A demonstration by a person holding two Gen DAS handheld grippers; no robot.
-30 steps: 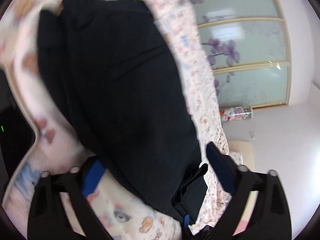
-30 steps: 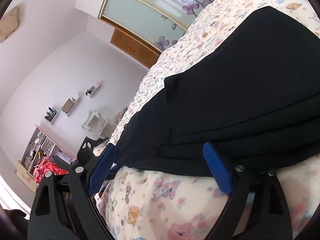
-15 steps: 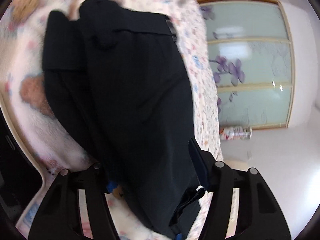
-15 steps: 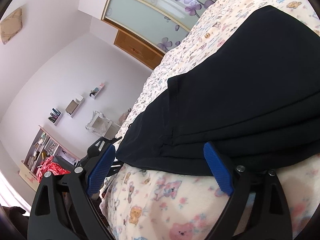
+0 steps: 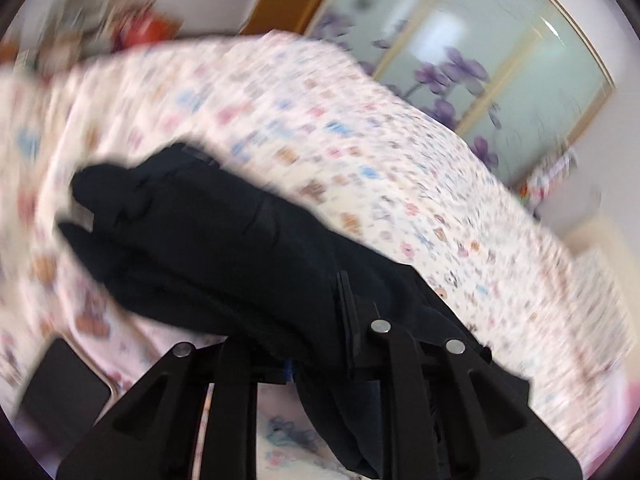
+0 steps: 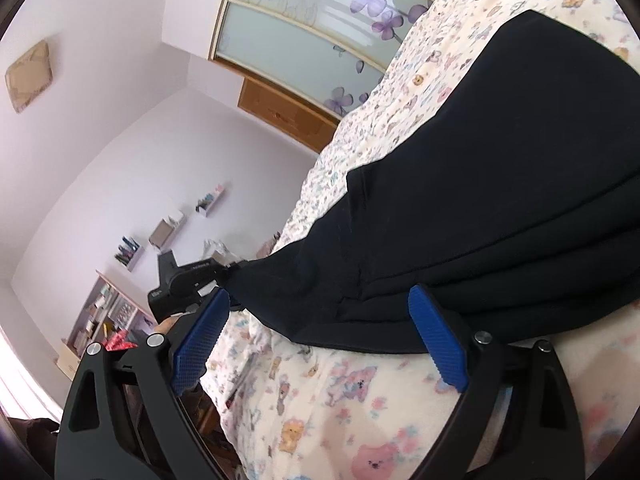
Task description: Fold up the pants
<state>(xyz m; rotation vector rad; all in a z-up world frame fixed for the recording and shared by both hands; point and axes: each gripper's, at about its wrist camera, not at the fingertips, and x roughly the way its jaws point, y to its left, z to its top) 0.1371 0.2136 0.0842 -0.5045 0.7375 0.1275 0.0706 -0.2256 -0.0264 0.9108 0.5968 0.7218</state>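
The black pants [image 6: 500, 200] are seen lying on the bed [image 6: 340, 408], on its cartoon-printed sheet, already doubled into several stacked layers whose edges show as parallel ridges along the near side. One end of the garment is clamped in the left claw [image 5: 320, 344], the dark cloth being bunched between its closed-in fingers and draped over them; in the right wrist view that claw [image 6: 188, 280] is visible at the far corner of the cloth, which is drawn up into a peak there. The right claw [image 6: 320, 344] is held with its jaws wide apart, the blue pads [image 6: 436, 344] lying just at the folded edge, with no cloth gripped between them. The left wrist view is blurred, so finer detail of the grip cannot be told. The step in hand is judged to be a further fold of the bundle, led from the left end. For the next move, the held end would need to be carried across the stack and laid flat, the layers being kept aligned.
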